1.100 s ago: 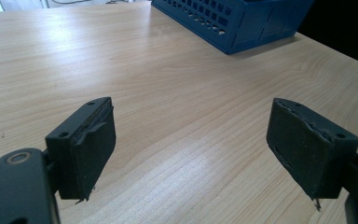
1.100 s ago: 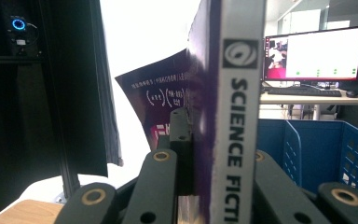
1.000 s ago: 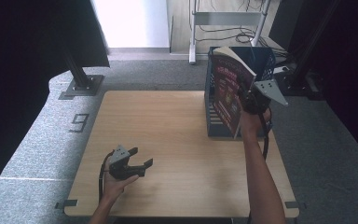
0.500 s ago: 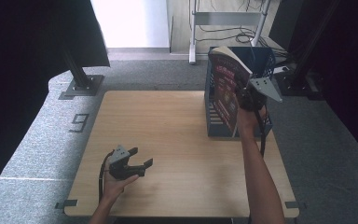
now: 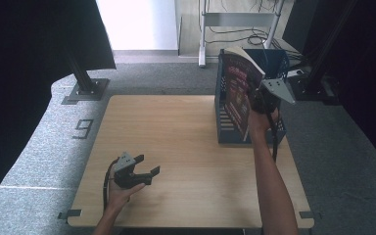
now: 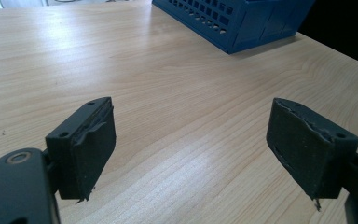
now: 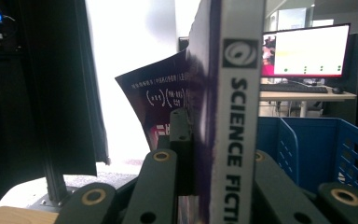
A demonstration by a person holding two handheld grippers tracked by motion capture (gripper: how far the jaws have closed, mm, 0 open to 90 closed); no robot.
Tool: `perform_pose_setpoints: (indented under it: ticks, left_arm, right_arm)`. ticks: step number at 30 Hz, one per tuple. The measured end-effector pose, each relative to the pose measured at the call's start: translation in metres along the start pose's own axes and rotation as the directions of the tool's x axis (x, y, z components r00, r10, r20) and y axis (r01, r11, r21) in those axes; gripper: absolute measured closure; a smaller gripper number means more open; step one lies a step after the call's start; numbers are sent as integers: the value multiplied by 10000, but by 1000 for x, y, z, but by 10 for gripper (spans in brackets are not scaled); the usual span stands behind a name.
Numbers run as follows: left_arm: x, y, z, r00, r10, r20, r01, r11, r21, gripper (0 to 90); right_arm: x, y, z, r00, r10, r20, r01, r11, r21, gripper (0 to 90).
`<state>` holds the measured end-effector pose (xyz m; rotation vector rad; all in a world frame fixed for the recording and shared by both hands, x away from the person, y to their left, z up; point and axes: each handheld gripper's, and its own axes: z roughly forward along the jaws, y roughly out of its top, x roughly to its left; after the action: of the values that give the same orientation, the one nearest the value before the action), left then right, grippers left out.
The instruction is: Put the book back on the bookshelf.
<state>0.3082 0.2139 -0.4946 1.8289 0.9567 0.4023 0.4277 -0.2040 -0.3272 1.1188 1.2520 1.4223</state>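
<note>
"Science Fiction" paperback stands upright above the blue crate at the table's far right, pinched by the right gripper. Left gripper rests near the table's front edge, jaws spread, holding nothing.

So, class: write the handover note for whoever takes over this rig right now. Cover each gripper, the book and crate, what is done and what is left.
Right gripper: shut on the book, clamped at its spine, held tilted above the blue crate.
Left gripper: open, holding nothing, low over the table near its front left.
Crate: on the table's right side.
Done: book gripped.
Left: probably lowering it into the crate, then releasing; whether it is going in or coming out cannot be told.
</note>
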Motion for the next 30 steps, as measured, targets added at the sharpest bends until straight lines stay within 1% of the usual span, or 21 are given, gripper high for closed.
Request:
perform_pose_setpoints:
  ticks: [7, 20, 26, 30]
  left_arm:
    - [0, 0, -1, 10000, -2, -3, 2, 10000, -18, 155]
    - [1, -2, -3, 10000, -55, -69, 55, 10000, -75, 155]
    - [3, -2, -6, 9999, -131, -99, 130, 9999, -95, 155]
    - [3, -3, -6, 9999, -140, -93, 139, 9999, -84, 155]
  right_arm:
    - [-4, -4, 5, 9998, 148, 165, -148, 9999, 0, 817]
    - [-5, -10, 23, 9985, 357, 406, -352, 9993, -134, 817]
    - [-5, -13, 31, 9973, 436, 596, -422, 9988, -245, 816]
    - [-6, -15, 35, 9970, 521, 578, -504, 9983, -298, 816]
